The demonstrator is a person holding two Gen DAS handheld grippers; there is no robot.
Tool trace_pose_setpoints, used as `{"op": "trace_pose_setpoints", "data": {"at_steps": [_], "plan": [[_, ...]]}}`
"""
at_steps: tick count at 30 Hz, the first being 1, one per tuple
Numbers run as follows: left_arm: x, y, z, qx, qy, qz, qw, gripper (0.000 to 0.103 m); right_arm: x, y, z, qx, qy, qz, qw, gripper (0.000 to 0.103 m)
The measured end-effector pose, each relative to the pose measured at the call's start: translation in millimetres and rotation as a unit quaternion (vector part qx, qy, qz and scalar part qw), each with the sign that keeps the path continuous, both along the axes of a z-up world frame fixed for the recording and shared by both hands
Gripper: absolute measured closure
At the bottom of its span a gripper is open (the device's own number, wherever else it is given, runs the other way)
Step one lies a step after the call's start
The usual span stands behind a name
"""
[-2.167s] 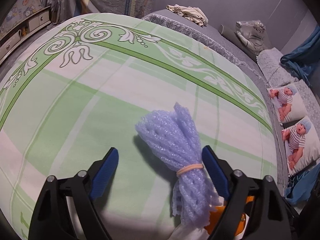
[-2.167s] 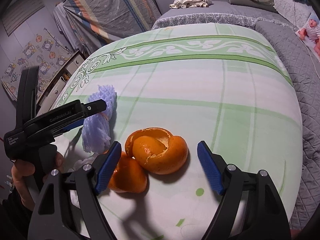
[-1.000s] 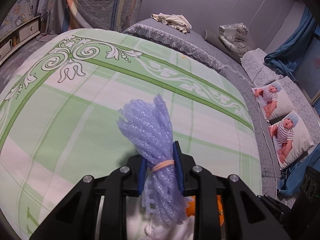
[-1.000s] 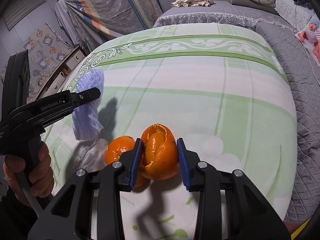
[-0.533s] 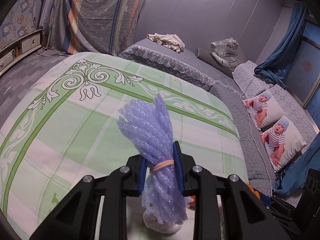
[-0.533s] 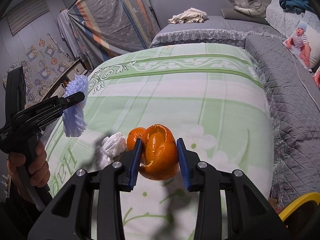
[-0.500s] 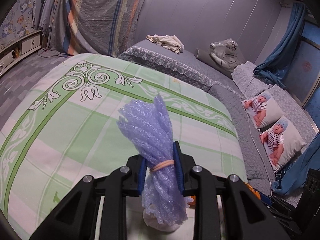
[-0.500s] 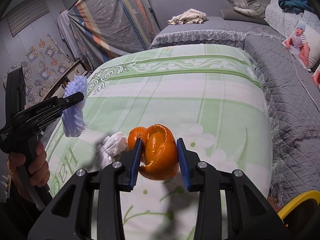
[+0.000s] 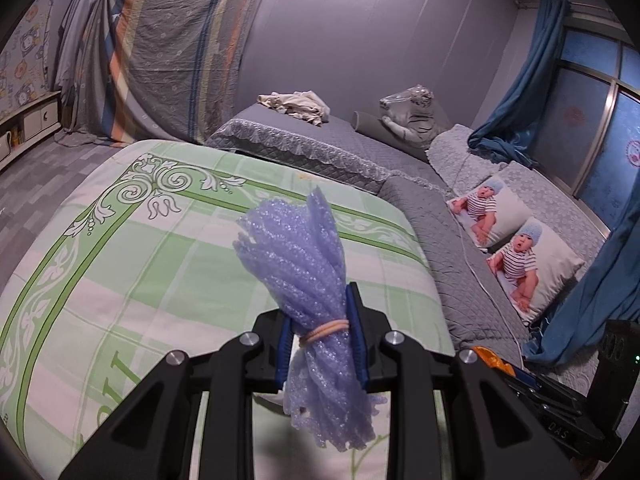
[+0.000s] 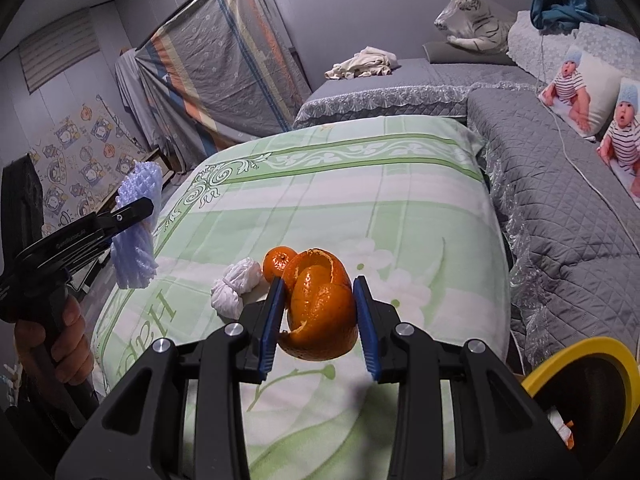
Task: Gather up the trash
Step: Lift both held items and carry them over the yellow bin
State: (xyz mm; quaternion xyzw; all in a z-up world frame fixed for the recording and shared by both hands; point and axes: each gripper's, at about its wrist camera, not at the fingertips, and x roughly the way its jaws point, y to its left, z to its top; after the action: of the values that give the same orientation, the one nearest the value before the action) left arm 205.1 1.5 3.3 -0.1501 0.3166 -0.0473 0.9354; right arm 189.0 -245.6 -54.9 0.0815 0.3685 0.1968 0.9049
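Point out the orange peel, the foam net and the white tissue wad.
orange peel (image 10: pixel 320 312), right wrist view, outer rind.
foam net (image 9: pixel 308 264), left wrist view, upper bundle.
white tissue wad (image 10: pixel 234 286), right wrist view, middle.

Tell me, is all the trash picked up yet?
Not yet. Nothing visibly sits in the yellow-rimmed bin. In hand: the left gripper clamps the purple foam net, and the right gripper clamps the orange peel, both lifted off the bed. Left on the green sheet: a white crumpled tissue and a small orange piece.
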Motion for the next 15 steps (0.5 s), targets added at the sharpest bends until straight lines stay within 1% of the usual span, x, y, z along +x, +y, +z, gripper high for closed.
{"op": "trace_pose_setpoints", "data": {"at_steps": [8, 15], "plan": [[-30, -40, 16, 0.011, -0.023, -0.052, 0.9983, 0.080, -35, -37, 9, 0.016, -0.019, -0.036, 0.999, 0.070], [-50, -82, 25, 0.024, -0.037, -0.109, 0.9930, 0.080, -63, -84, 17, 0.031, -0.039, -0.088, 0.995, 0.070]]}}
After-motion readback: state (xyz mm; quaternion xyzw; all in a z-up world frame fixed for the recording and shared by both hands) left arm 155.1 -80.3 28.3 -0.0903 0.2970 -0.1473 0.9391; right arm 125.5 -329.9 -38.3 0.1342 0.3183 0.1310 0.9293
